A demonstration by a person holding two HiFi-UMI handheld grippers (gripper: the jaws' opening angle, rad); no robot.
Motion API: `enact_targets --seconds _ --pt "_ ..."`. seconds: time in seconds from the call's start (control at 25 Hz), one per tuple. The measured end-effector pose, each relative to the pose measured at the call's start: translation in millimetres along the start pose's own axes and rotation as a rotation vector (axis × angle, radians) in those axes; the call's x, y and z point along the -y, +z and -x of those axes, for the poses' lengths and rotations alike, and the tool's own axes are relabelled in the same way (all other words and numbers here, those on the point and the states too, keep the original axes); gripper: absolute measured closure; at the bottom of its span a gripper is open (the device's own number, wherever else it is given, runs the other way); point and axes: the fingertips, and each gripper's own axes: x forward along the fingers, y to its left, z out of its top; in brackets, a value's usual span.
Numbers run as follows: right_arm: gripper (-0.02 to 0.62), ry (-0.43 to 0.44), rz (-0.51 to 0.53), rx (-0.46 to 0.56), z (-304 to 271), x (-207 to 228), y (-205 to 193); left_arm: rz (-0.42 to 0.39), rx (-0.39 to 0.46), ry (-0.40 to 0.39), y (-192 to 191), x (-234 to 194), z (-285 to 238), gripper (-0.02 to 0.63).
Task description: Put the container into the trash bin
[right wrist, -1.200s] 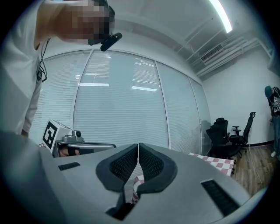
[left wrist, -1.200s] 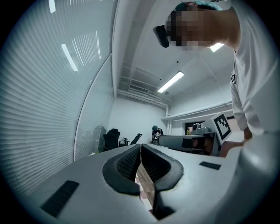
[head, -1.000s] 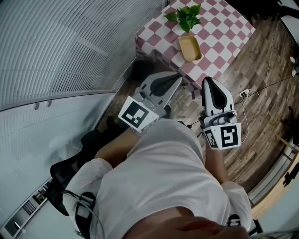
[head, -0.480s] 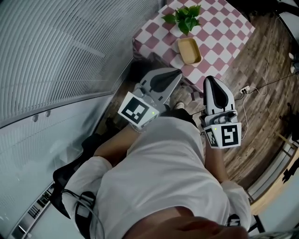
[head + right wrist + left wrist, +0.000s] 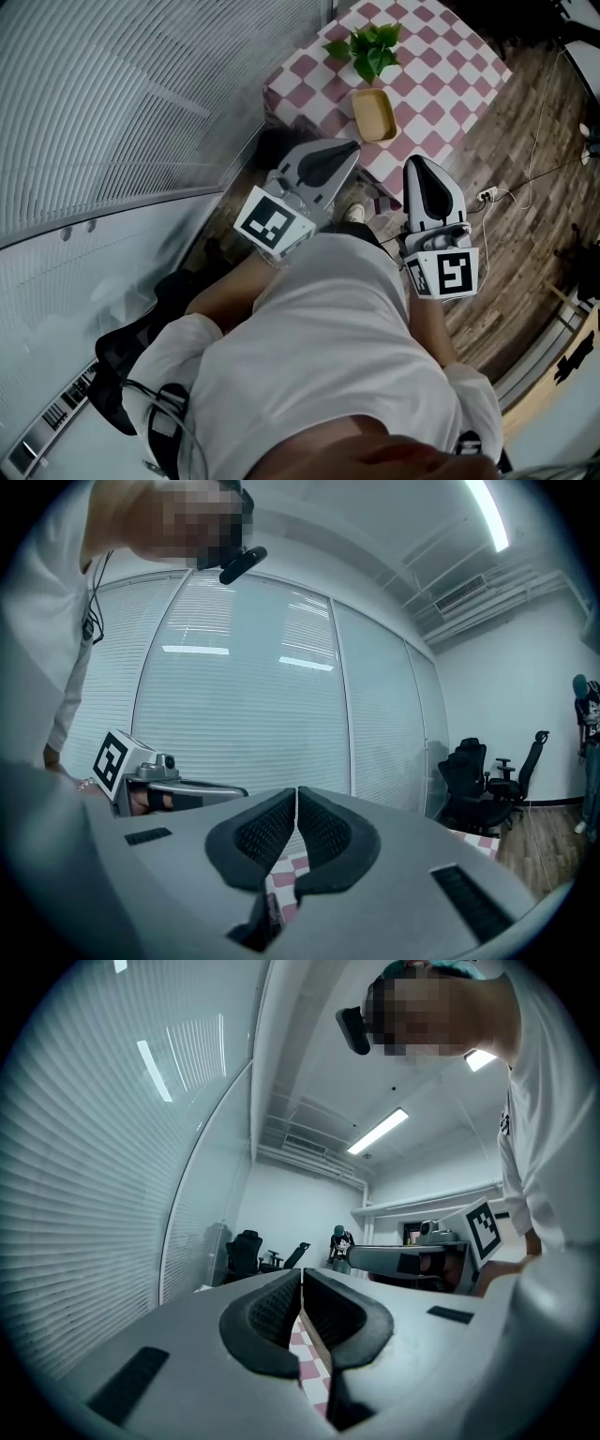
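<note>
A shallow tan container [image 5: 373, 114] lies on the pink-and-white checked table [image 5: 441, 56], beside a green leafy plant [image 5: 367, 47]. Both grippers are held level in front of the person's body, short of the table's near edge. My left gripper [image 5: 352, 147] points at the table corner, its jaws closed with nothing between them [image 5: 302, 1277]. My right gripper [image 5: 416, 161] is beside it, also shut and empty [image 5: 296, 794]. A strip of checked cloth [image 5: 314, 1372] shows under the left jaws. I cannot make out a trash bin.
A glass wall with blinds [image 5: 122, 103] runs along the left. A cable and a power strip [image 5: 487, 193] lie on the wooden floor at right. A black office chair [image 5: 131, 347] is behind at the left; more chairs [image 5: 478, 771] and a standing person [image 5: 341, 1244] are farther off.
The table and the container have come closer to both grippers in the head view. Both jaws have stayed closed.
</note>
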Motion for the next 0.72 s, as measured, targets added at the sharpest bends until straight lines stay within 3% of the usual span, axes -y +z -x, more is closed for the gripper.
enact_targets --seconds 0.72 --pt "0.561 0.041 0.021 -0.053 -15 57 -22 0.024 -0.053 0.073 -20 -9 -54 0.572"
